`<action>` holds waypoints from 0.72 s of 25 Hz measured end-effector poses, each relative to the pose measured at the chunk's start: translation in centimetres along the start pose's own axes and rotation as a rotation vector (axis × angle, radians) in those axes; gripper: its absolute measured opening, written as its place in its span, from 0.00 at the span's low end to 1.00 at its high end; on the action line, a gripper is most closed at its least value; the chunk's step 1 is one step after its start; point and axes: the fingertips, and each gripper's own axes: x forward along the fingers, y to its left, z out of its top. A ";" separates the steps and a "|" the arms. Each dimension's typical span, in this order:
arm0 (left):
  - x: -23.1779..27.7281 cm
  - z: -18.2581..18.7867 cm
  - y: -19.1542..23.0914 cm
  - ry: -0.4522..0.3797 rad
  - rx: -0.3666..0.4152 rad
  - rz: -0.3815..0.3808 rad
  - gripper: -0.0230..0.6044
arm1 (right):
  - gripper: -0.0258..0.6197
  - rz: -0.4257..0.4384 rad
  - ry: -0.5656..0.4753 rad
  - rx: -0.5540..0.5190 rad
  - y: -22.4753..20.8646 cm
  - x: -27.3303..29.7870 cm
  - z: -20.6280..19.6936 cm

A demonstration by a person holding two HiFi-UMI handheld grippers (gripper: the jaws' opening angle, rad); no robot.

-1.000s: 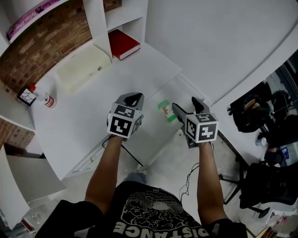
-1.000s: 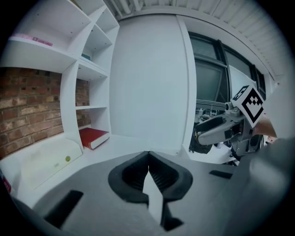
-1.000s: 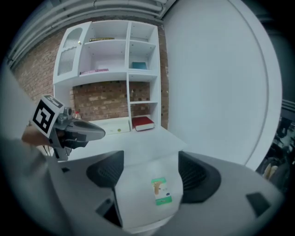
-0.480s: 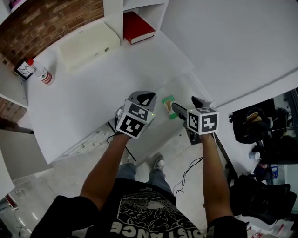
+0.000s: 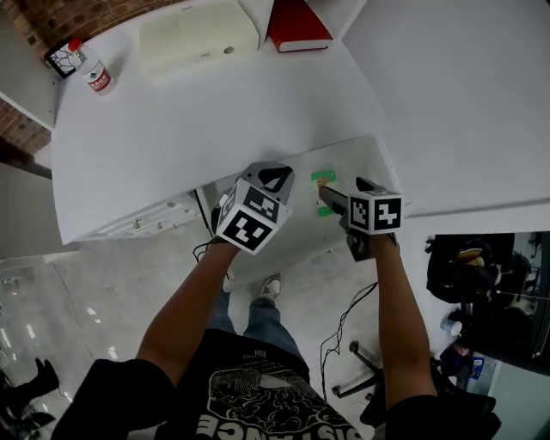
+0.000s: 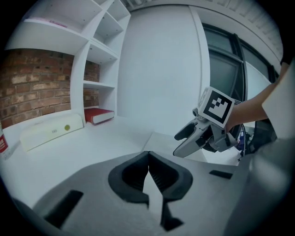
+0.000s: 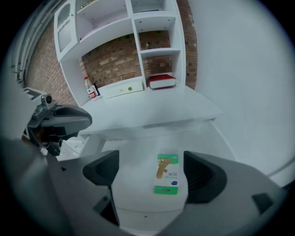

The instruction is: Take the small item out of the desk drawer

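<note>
A small white and green box [image 7: 167, 174] lies flat on the floor of the open white desk drawer [image 7: 133, 184]. In the head view the box [image 5: 321, 184] sits just beyond my right gripper [image 5: 344, 194]. My right gripper [image 7: 152, 173] hovers above the drawer, and its jaws are opening. The box shows between the two pads [image 7: 102, 168], apart from both. My left gripper [image 6: 148, 156] is shut with nothing in it. It hangs over the desk's front edge beside the drawer, left of the right gripper [image 6: 198, 136].
On the white desk [image 5: 189, 129] stand a cream case [image 5: 198, 36], a red book [image 5: 296, 17] and a small bottle [image 5: 94, 73]. White shelves rise behind them. A black office chair [image 5: 468, 258] stands to the right, and cables trail on the floor below.
The head camera has swung, so the desk now sits higher in view. Both grippers stay by the open drawer, and the left one has come closer. The box has not moved.
</note>
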 end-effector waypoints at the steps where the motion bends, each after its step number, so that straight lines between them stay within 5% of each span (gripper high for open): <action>1: 0.1 -0.4 0.0 0.002 -0.009 0.011 0.05 | 0.72 0.004 0.013 -0.003 -0.2 0.5 -0.3; 18: 2.1 -5.7 0.4 0.007 -0.122 0.133 0.05 | 0.73 0.075 0.216 -0.115 -2.0 8.1 -3.8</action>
